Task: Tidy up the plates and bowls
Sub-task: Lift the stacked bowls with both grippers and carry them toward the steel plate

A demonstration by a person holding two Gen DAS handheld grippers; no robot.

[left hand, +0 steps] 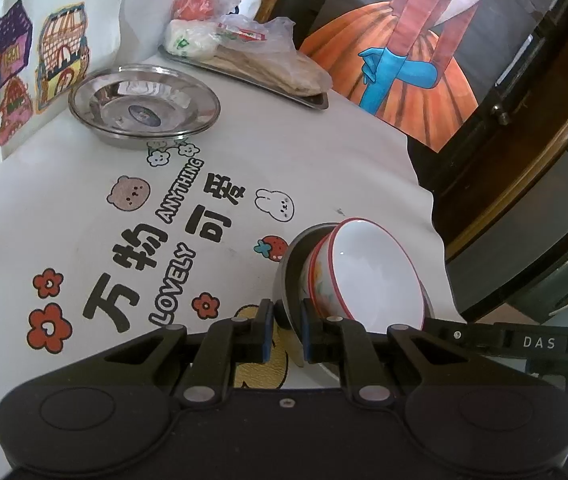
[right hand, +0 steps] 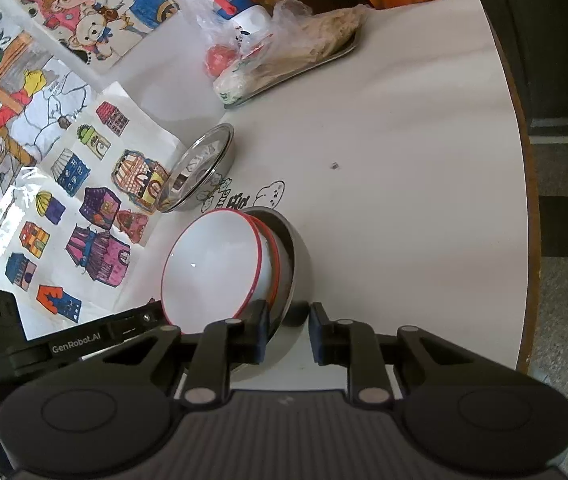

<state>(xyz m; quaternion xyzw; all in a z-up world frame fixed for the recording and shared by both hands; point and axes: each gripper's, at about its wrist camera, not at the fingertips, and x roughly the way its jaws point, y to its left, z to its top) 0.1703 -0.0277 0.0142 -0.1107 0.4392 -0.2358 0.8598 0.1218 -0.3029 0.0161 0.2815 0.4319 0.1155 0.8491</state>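
Left tool (left hand: 287,330): fingers closed on the rim of the steel bowl (left hand: 286,280) at 6 o'clock in its view. Two red-rimmed white bowls (left hand: 368,276) sit nested inside it, apparently stacked so they move as one.

Right tool (right hand: 287,332): fingers apart, straddling the same rim without contact on both sides; judged ready to steady the stack.

Steel plate (left hand: 144,106) rests at 11 o'clock on the worktop (left hand: 324,152), near the wall.

Legible: cloth print "ANYTHING", "LOVELY", "万物可爱"; tool bodies marked "DAS", "GenRobot.AI".
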